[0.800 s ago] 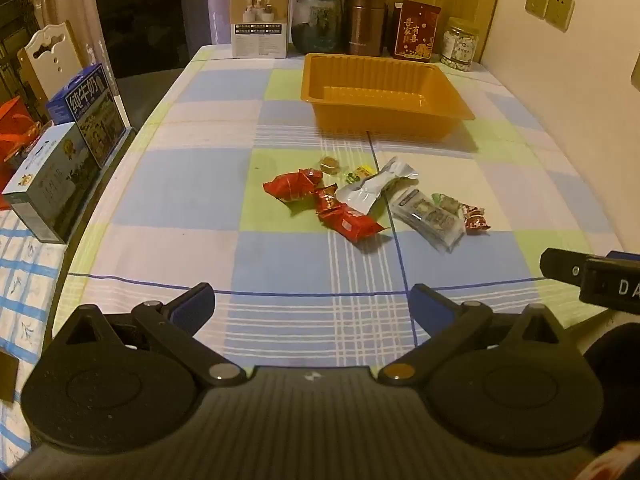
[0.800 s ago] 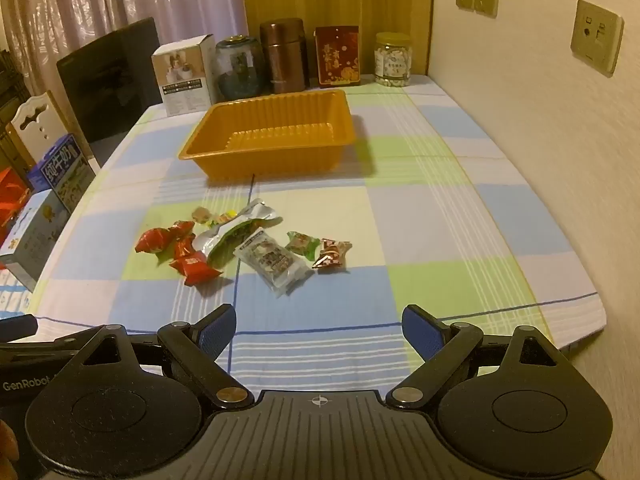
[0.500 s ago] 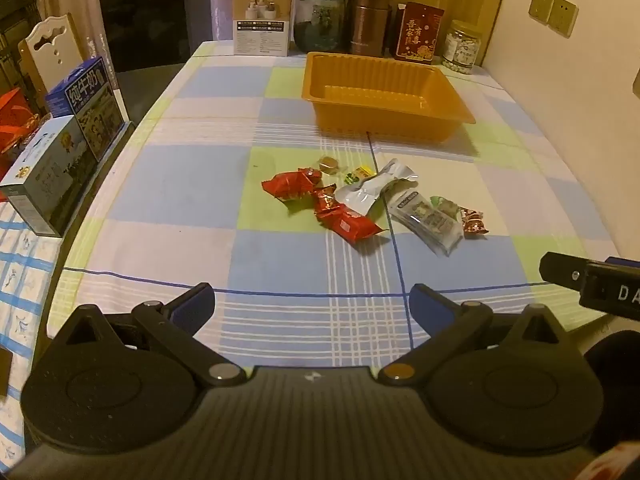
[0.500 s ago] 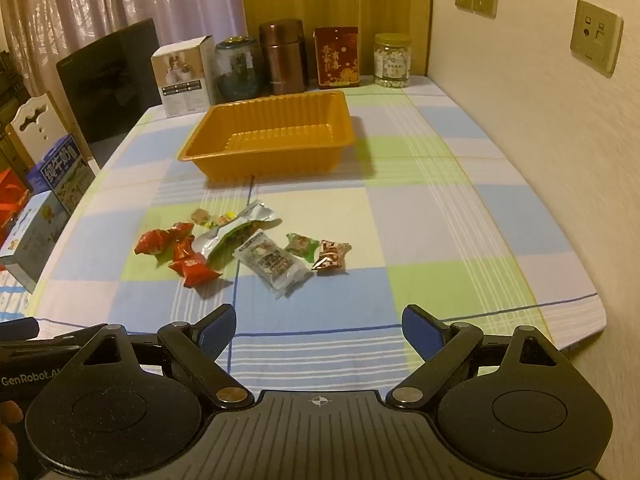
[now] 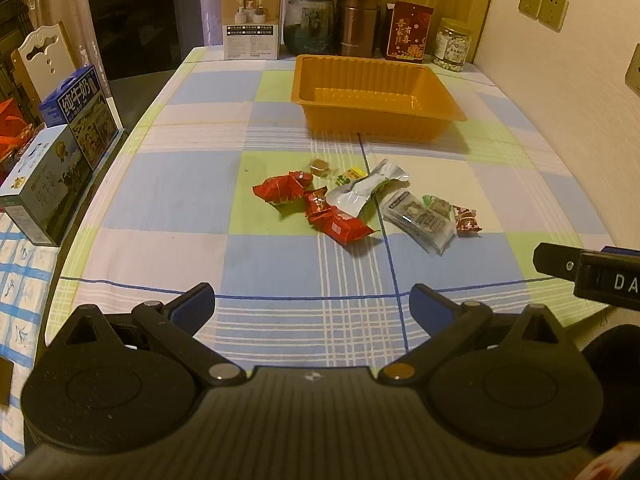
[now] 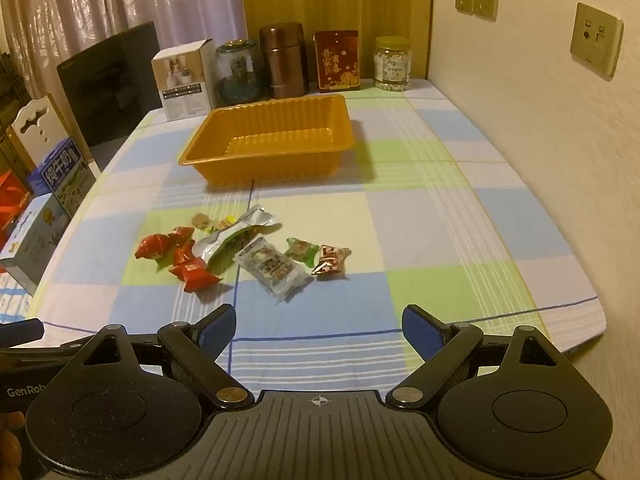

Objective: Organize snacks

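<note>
a checked tablecloth (image 5: 192,196) of blue, pale green and white squares carries an orange tray (image 5: 376,96), red snack wrappers (image 5: 340,226), a silver-and-green packet (image 6: 234,240), and blue-padded black gripper fingers (image 5: 196,306).

left wrist view: sits on the left hand-held gripper (image 5: 312,304), low over the near edge of the checked-cloth tabletop (image 5: 168,196), facing its far end.
right wrist view: sits on the right hand-held gripper (image 6: 318,326), just right of the other, facing the same way, the wall close on its right.
shared: both take in the orange ribbed plastic tray (image 5: 448,98) (image 6: 344,128), the scattered wrapped snacks (image 5: 344,226) (image 6: 276,268) and the far row of jars.
</note>
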`<state>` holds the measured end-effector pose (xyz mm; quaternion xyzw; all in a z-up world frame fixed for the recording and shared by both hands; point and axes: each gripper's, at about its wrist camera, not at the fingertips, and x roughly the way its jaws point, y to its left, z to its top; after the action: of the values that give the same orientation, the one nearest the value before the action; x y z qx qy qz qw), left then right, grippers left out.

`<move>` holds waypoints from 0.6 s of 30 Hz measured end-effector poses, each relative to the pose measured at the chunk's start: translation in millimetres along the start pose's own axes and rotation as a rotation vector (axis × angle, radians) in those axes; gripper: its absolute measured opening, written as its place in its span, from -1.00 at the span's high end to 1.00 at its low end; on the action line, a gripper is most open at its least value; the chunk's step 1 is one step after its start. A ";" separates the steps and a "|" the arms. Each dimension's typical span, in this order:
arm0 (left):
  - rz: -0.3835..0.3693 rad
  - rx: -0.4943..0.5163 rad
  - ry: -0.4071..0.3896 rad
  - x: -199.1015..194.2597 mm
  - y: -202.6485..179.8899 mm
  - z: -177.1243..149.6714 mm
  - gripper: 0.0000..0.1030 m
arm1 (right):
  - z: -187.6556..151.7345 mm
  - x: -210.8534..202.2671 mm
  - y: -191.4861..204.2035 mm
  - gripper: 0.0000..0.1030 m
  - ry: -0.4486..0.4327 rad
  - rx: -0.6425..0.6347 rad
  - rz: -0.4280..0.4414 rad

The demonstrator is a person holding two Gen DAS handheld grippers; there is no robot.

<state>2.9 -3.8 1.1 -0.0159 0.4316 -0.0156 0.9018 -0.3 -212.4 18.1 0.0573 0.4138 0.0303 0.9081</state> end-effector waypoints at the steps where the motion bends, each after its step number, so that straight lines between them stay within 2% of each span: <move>1: 0.000 0.000 0.000 0.0 0.0 0.1 -1.00 | 0.4 -0.4 -0.1 -0.74 0.000 0.000 0.001; 18: 0.000 0.006 -0.003 -0.6 -3.1 2.0 -1.00 | -0.4 -0.8 1.0 -0.74 -0.004 0.002 0.001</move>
<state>4.1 -6.8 3.0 -0.0132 0.4302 -0.0171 0.9025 -1.1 -211.4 18.6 0.0583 0.4121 0.0300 0.9088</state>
